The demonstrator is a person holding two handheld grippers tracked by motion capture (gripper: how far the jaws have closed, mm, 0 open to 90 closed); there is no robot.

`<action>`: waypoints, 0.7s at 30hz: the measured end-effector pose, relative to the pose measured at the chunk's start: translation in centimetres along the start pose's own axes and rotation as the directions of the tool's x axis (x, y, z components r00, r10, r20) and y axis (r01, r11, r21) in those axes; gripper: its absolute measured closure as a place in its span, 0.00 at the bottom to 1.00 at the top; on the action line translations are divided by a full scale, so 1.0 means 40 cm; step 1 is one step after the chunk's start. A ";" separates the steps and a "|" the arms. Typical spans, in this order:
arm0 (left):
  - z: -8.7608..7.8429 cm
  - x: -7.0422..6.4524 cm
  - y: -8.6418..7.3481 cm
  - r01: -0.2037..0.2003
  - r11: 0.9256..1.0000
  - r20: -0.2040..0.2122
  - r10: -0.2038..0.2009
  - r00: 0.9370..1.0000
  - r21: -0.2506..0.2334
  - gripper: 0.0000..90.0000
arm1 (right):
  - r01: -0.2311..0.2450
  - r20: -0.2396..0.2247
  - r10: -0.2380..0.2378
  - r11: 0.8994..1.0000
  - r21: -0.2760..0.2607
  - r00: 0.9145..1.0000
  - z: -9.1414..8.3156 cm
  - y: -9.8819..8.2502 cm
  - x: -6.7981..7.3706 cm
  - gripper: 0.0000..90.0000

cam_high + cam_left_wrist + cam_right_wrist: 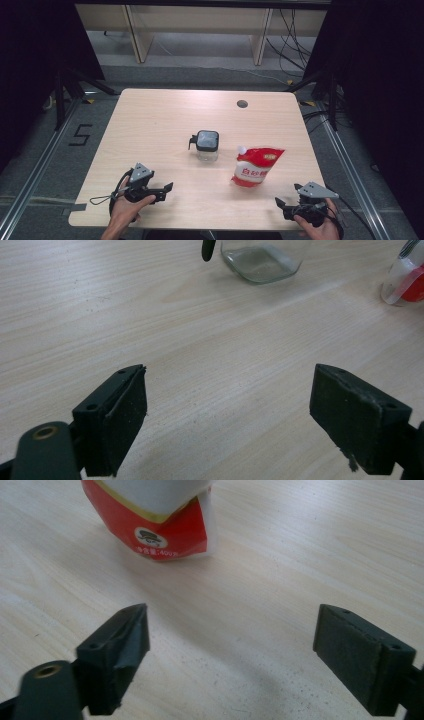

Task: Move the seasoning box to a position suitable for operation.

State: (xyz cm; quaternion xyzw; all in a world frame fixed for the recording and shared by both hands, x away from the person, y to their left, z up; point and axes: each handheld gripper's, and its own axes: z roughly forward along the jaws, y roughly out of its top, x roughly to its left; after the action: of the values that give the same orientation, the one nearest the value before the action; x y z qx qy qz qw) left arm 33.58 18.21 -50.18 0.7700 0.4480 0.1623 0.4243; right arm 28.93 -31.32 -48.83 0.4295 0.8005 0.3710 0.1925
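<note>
Both released, empty: right hand-held gripper (pixel 286 206) nearer pouch (pixel 256 166), up-left of it, long axis running away; left hand-held gripper (pixel 165 192) nearer jar (pixel 207 145).

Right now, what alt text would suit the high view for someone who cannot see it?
On a pale wooden table stand a glass jar with a dark lid and a red-and-white pouch. Nearer, two hands hold open grippers, left gripper and right gripper.

Gripper (pixel 232 652) gapes empty before red pouch (pixel 165 525).
</note>
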 end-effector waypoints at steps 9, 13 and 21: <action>0.020 -0.006 0.020 -0.047 0.999 0.037 0.048 0.998 -0.013 0.20 | 0.002 0.006 -0.002 0.999 -0.043 1.000 -0.005 0.000 0.008 0.17; 0.042 -0.004 0.049 -0.084 0.996 0.033 0.086 0.996 -0.041 0.23 | 0.020 -0.008 -0.020 0.999 -0.050 1.000 -0.002 0.005 0.008 0.19; 0.115 0.021 0.133 -0.075 0.990 0.055 0.082 0.995 -0.123 0.33 | 0.025 -0.017 -0.026 0.998 -0.060 1.000 -0.003 0.007 0.012 0.20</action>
State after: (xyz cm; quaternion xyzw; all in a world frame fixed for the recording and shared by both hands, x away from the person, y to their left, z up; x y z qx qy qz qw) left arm 39.89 15.31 -48.74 0.7647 0.3936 0.1823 0.4766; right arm 28.73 -30.89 -48.54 0.4100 0.7963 0.3958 0.2028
